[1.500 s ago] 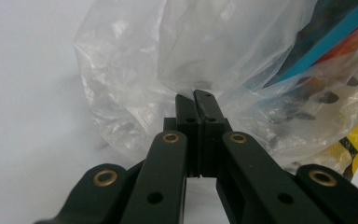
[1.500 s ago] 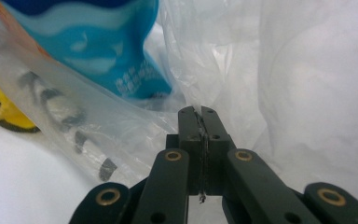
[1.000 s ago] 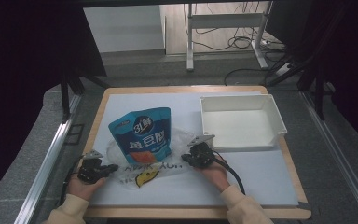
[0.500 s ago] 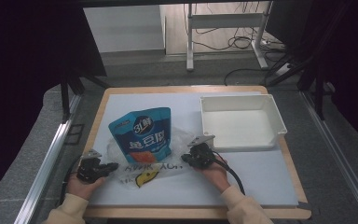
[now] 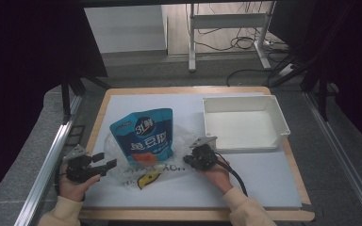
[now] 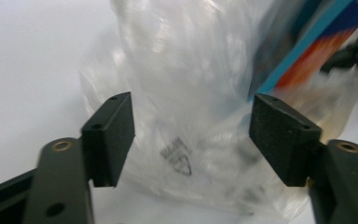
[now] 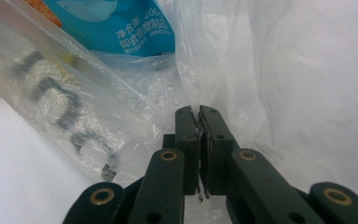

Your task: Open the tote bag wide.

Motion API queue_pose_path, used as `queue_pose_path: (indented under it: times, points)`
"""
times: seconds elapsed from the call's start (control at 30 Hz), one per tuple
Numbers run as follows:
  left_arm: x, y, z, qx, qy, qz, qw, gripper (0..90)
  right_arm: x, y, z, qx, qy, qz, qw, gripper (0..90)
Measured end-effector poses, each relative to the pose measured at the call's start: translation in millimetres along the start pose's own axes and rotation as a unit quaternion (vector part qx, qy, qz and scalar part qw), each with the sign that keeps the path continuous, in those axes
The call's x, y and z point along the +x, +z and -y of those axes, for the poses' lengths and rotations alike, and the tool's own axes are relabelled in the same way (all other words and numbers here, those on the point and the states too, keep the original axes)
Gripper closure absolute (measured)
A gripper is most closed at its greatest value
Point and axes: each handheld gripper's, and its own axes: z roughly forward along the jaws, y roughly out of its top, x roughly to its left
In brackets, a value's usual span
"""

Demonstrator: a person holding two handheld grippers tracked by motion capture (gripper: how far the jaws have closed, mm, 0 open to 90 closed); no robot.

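Since the earlier frame my left gripper has lifted off the bag's edge, its jaws just opening and now released with only film beyond them; my right gripper is clenched on one crinkly clear plastic bag, which lies mid-mat with one glossy blue pouch inside; one rectangular white tray sits alongside.

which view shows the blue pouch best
The high view: the whole blue pouch lies there on the clear plastic bag. The right gripper view has its lower printed edge; the left gripper view a blurred corner.
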Motion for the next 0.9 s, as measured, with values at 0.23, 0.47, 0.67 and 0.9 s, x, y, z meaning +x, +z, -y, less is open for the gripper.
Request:
queue_pose_path:
  times: [0.23,0.47,0.67,0.9]
  points:
    - [-3.0,-13.8,-25.6,-0.030,0.007,-0.007,0.9995,28.1,1.2,0.1,0.1,0.000,-0.003,0.003,1.0000,85.9]
    - [9.2,-8.6,-68.3,-0.036,0.003,-0.018,0.9992,29.8,2.2,0.3,0.2,-0.001,-0.005,0.005,1.0000,85.9]
    - [21.5,17.3,-94.5,-0.012,-0.006,-0.002,0.9999,30.4,1.7,0.4,0.3,-0.001,-0.005,0.005,1.0000,85.9]
    - [22.1,48.5,-105.0,0.035,0.007,0.020,0.9992,41.1,1.7,0.4,0.5,-0.002,-0.004,0.003,1.0000,85.8]
